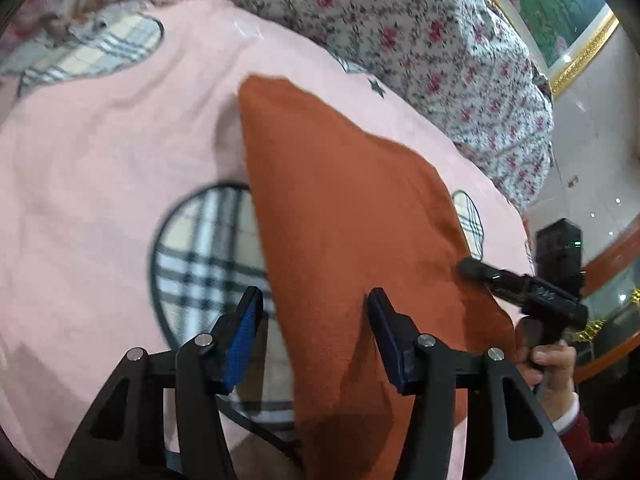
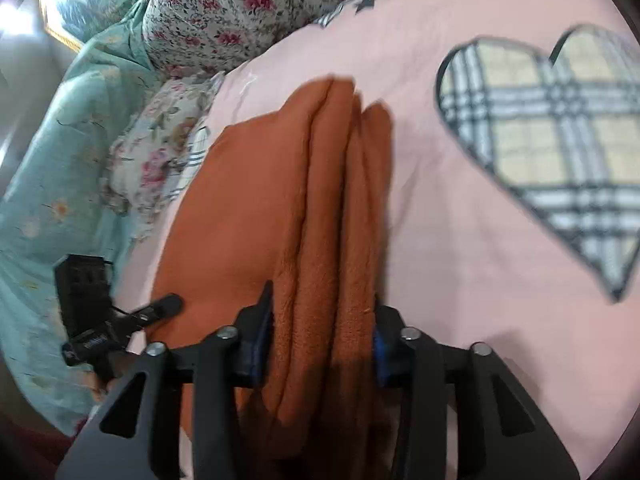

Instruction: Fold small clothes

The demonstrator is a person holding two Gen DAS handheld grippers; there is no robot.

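A folded rust-orange fleece garment (image 1: 352, 200) lies on a pink bedspread (image 1: 100, 160). My left gripper (image 1: 316, 312) hovers over the garment's near left edge, its blue-padded fingers wide apart and open; the edge runs between them with no pad touching it. In the right wrist view the garment's stacked folded edges (image 2: 328, 200) fill the gap between the fingers of my right gripper (image 2: 322, 320), which stands open around them. The right gripper (image 1: 516, 284) also shows at the garment's right side, held by a hand (image 1: 548, 356). The left gripper (image 2: 120, 320) appears at the garment's left.
The bedspread carries plaid heart patches (image 2: 552, 140) and a plaid round patch (image 1: 200, 264). A floral quilt (image 1: 420, 40) is piled at the back, with a teal flowered blanket (image 2: 48, 180) beside it. A gilt-framed picture (image 1: 560, 12) hangs beyond.
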